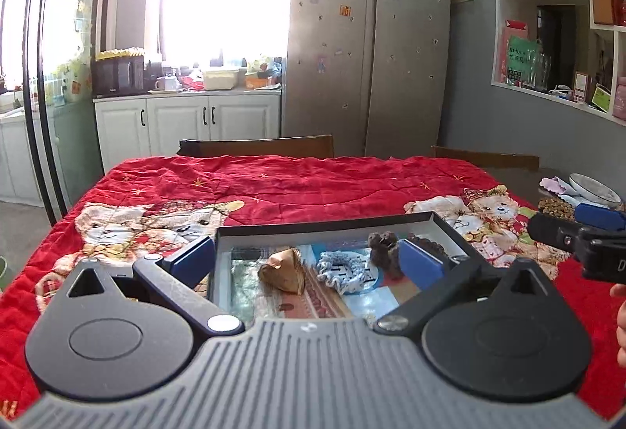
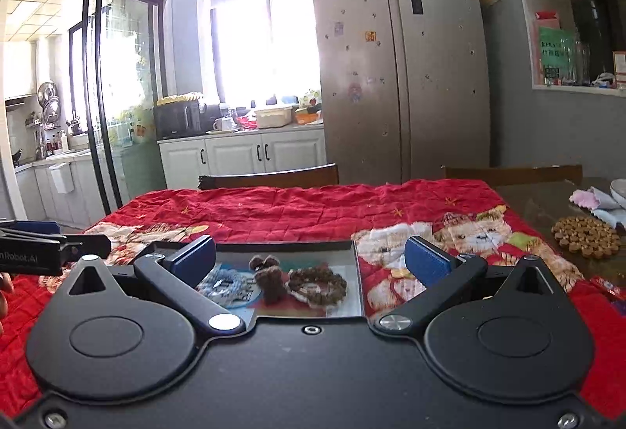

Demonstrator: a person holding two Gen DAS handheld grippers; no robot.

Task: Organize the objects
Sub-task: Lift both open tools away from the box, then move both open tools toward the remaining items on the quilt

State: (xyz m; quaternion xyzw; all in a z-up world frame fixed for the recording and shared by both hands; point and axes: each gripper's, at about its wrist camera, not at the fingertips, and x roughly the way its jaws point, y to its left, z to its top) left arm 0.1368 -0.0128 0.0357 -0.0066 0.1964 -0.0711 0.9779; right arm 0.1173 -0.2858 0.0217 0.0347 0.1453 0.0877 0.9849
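A shallow black tray (image 1: 332, 223) with a picture lining sits on the red bear quilt. In it lie a tan wedge-shaped piece (image 1: 283, 270), a pale blue knitted ring (image 1: 342, 268), a small brown plush figure (image 1: 385, 245) and a brown beaded ring (image 2: 319, 282). My left gripper (image 1: 309, 260) is open and empty, hovering over the tray's near edge. My right gripper (image 2: 311, 260) is open and empty, over the tray's right part (image 2: 358, 272); the plush figure (image 2: 270, 278) and blue ring (image 2: 225, 282) show between its fingers. Each gripper shows at the edge of the other's view.
A brown beaded mat (image 2: 587, 235), a pink cloth (image 2: 589, 198) and a white bowl (image 1: 594, 188) lie on the bare table at the right. Two wooden chairs (image 1: 258, 147) stand behind the table. Fridge and cabinets are far back.
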